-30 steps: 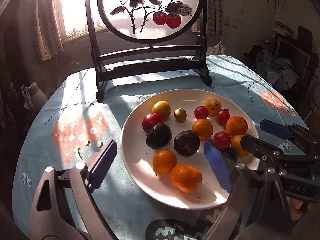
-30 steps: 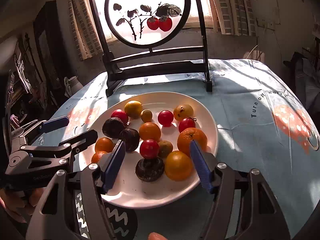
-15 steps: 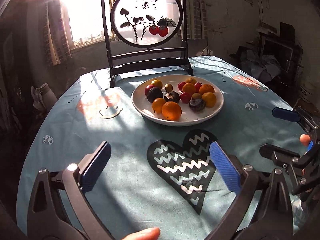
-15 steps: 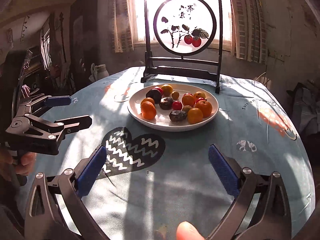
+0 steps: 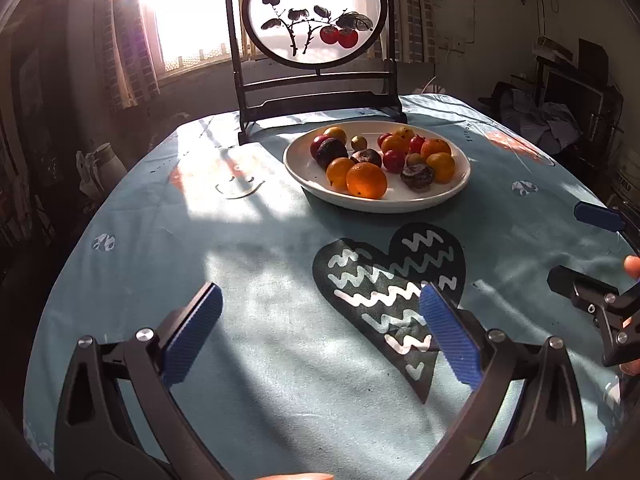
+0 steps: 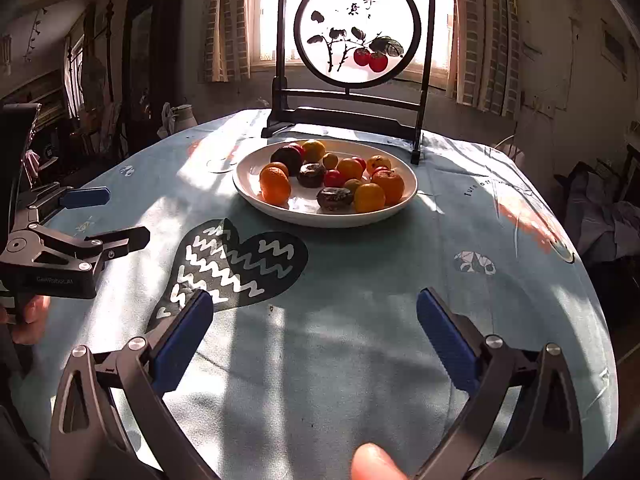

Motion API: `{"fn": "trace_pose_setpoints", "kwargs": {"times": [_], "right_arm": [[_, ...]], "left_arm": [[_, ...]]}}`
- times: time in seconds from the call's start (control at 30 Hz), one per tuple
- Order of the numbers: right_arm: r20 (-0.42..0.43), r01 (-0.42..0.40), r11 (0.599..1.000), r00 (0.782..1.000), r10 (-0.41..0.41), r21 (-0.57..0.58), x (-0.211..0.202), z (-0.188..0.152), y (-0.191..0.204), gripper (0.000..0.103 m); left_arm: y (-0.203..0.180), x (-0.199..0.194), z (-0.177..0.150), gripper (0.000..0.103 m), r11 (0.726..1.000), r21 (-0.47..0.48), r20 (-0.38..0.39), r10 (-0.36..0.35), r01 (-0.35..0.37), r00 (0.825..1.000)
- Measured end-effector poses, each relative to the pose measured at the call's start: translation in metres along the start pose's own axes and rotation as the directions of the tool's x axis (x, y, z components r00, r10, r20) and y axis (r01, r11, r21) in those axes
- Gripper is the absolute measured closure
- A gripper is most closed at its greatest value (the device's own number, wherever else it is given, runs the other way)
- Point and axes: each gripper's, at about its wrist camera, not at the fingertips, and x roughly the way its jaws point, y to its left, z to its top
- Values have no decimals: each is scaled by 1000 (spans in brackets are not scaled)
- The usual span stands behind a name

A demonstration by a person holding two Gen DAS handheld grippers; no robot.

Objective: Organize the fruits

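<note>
The round bench, draped in a blue printed cloth, is seen with a framed persimmon screen set at its far edge. A white plate heaped with the fruits is placed just in front of that screen. The left tool and the right tool are held wide open and empty over the near edge, well apart from the plate.
</note>
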Motion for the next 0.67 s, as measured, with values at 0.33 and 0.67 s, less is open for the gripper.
{"fn": "trace_pose_setpoints", "kwargs": {"times": [0.33,0.67], "right_arm": [[-6,5,1000,1000,-5,9,1,-1,-1,1],[-12,4,1000,1000,-4,12,3,-1,-1,1]], "left_arm": [[-3,0,-2,2,1000,17,-1,-5,5,1000],[-4,-2,-2,2,999,30,12,24,-24,1000]]}}
